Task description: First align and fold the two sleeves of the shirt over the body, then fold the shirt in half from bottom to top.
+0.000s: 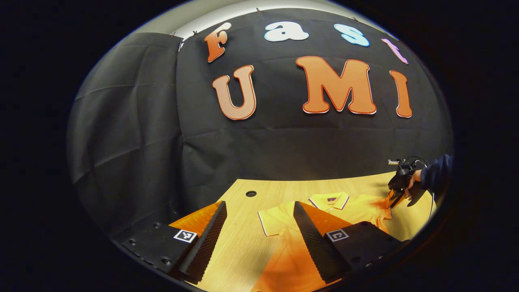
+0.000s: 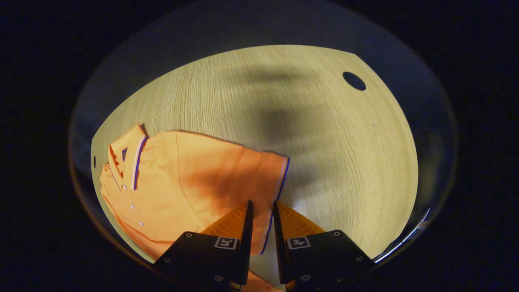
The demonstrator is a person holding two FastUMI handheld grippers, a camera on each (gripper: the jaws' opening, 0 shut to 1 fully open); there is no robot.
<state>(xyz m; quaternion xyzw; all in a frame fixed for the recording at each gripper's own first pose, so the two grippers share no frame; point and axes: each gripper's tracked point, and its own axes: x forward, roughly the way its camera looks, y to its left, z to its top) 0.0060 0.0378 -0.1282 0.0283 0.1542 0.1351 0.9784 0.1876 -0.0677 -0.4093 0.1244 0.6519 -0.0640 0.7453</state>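
The shirt [image 1: 357, 209] is a light, soft knit polo that lies flat on the wooden table [image 1: 243, 243]; judged from its drape, it will sag and crease when lifted, so take hold of each sleeve at its trimmed cuff hem, where the fabric is doubled and firmer. In the left gripper view, the left gripper [image 1: 259, 219] has its fingers spread wide with nothing between them; the near sleeve lies between them, toward 1 o'clock of the gap and apparently below it. The collar sits farther off at 1 o'clock, and the right gripper [image 1: 395, 198], held by a hand [image 1: 414, 178], is lowered onto the far sleeve at 3 o'clock. In the right gripper view, the right gripper [image 2: 262, 211] has its fingers narrowed to a slim gap astride the striped cuff [image 2: 279, 182], with the shirt body extending toward 9 o'clock. Whether both fingers already press on the cloth cannot be determined from this angle.
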